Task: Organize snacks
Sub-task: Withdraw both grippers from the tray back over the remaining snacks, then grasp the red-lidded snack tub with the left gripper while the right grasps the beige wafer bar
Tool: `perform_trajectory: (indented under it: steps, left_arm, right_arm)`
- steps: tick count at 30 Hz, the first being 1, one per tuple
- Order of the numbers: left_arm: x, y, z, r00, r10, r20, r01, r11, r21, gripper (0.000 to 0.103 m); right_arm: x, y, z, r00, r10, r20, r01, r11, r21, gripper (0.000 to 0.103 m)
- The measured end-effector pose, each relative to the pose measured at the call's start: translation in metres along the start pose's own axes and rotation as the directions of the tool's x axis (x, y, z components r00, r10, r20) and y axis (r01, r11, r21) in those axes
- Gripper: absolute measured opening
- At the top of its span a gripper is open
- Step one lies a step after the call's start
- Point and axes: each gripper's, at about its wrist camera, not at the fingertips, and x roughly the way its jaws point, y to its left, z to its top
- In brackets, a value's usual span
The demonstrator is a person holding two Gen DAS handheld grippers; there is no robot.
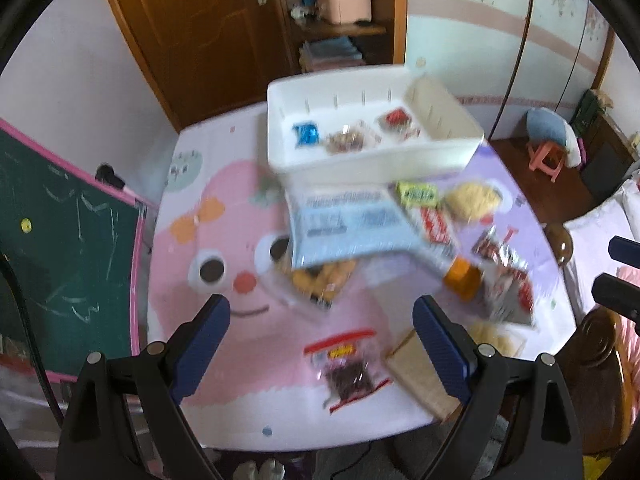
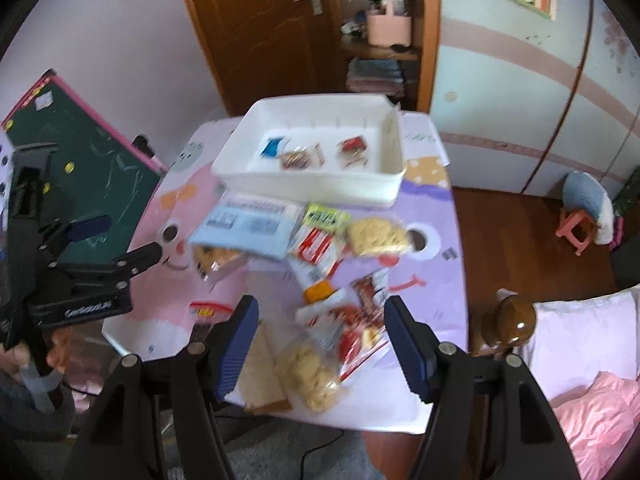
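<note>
The white bin (image 2: pixel 308 184) stands at the far end of the bench (image 2: pixel 432 276), its long axis running left to right across the view, and holds three small packets: a blue packet (image 1: pixel 306 134) at the left, a clear one with brown contents in the middle, a red packet (image 2: pixel 352 151) at the right. Just in front of it lies the pale blue printed bag (image 1: pixel 346 222), its long side parallel to the bin, covering part of a pack of golden snacks. To its right a green-yellow packet (image 2: pixel 325 216), a red-and-white packet (image 2: pixel 316 250) and a bag of pale noodle-like pieces (image 2: pixel 378 236) crowd together (blur hides the print). Nearer the edge sit a small zip bag of dark bits (image 1: pixel 348 368) and a tan flat packet (image 2: pixel 260 376), its long axis pointing away from the viewer. The left claw (image 1: pixel 322 344) hangs over the zip bag, jaws wide and holding nothing; the right claw (image 2: pixel 320 344) stands open over the puffed yellow snack bag (image 2: pixel 310 376), also bare. The bench wears a pink and lilac cartoon cloth. A green chalkboard (image 1: pixel 68 264) leans at the left, a wooden door (image 2: pixel 248 32) and a shelf behind, a bed (image 2: pixel 592 400) at the right.
</note>
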Motion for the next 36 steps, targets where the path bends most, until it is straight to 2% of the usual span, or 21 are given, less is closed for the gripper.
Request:
perform_trajectory:
  steps: [6, 9, 13, 17, 22, 29, 32, 36]
  left_arm:
    - [0.027, 0.011, -0.035, 0.995, -0.046, -0.088, 0.050, 0.998, 0.045, 0.092]
    - [0.052, 0.017, -0.049, 0.981, -0.075, -0.179, 0.086, 0.995, 0.057, 0.092]
    - [0.081, 0.024, -0.062, 0.957, -0.125, -0.262, 0.142, 0.989, 0.047, 0.092]
    - [0.105, 0.027, -0.068, 0.942, -0.160, -0.296, 0.180, 0.983, 0.043, 0.092]
    - [0.139, 0.023, -0.070, 0.918, -0.195, -0.347, 0.210, 0.978, 0.006, 0.092]
    - [0.158, 0.010, -0.067, 0.912, -0.216, -0.348, 0.224, 0.974, -0.019, 0.092]
    - [0.165, 0.010, -0.064, 0.912, -0.210, -0.353, 0.207, 0.977, -0.048, 0.092]
    - [0.175, 0.012, -0.062, 0.913, -0.188, -0.363, 0.173, 0.982, -0.073, 0.088]
  right_arm:
    - [0.020, 0.021, -0.028, 0.996, 0.058, -0.062, -0.061, 0.997, -0.048, 0.066]
    - [0.033, 0.037, -0.043, 0.992, 0.066, -0.107, -0.076, 0.994, -0.083, 0.066]
    - [0.059, 0.059, -0.067, 0.981, 0.072, -0.179, -0.089, 0.992, -0.088, 0.066]
    - [0.091, 0.075, -0.089, 0.972, 0.042, -0.233, -0.061, 0.995, -0.074, 0.066]
    - [0.122, 0.075, -0.105, 0.965, -0.008, -0.261, -0.003, 0.999, -0.044, 0.066]
    - [0.147, 0.076, -0.106, 0.966, -0.032, -0.255, 0.017, 0.998, -0.062, 0.066]
    - [0.159, 0.074, -0.107, 0.961, -0.033, -0.273, 0.013, 0.997, -0.073, 0.066]
    - [0.165, 0.082, -0.108, 0.964, -0.078, -0.256, 0.038, 0.987, -0.158, 0.066]
